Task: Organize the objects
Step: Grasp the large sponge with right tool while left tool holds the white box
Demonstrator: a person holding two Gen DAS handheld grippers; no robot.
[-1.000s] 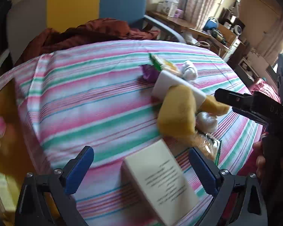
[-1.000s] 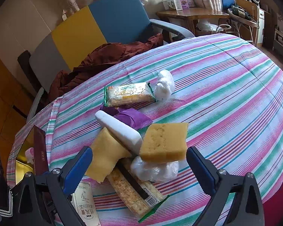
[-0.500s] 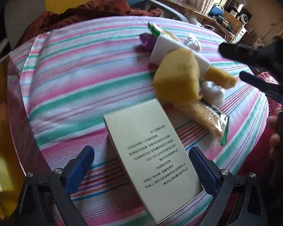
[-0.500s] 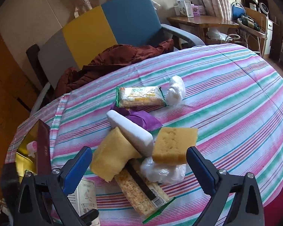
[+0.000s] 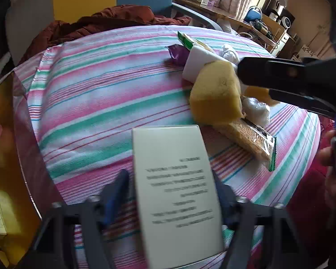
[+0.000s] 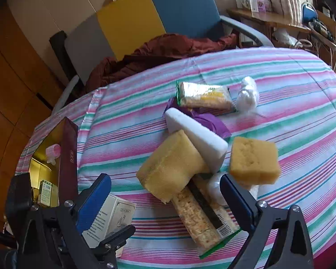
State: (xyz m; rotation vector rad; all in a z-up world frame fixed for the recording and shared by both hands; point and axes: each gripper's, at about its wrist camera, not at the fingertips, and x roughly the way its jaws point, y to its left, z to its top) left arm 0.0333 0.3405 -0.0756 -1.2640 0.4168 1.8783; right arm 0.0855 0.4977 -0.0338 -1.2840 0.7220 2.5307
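My left gripper [image 5: 170, 195] is shut on a cream printed box [image 5: 177, 192], gripped by its two long sides, at the near edge of the striped table; the box also shows in the right wrist view [image 6: 109, 219]. My right gripper [image 6: 165, 199] is open and empty above a pile: two yellow sponges [image 6: 172, 165] [image 6: 253, 161], a white foam block [image 6: 197, 136], a cracker pack [image 6: 203, 219], a purple wrapper [image 6: 208, 121] and a crumpled plastic bag [image 6: 217, 188]. The right gripper shows in the left wrist view [image 5: 289, 78].
An open dark-red box with a gold lining [image 6: 62, 157] holds a pink item and a small green carton at the table's left edge. A second snack pack [image 6: 203, 96] and a white plastic wad [image 6: 246, 94] lie farther back. A chair with a red cloth [image 6: 163, 51] stands behind.
My left gripper has moved up around the cream box and shut on it. My right gripper has drifted slightly toward the pile and stays open.
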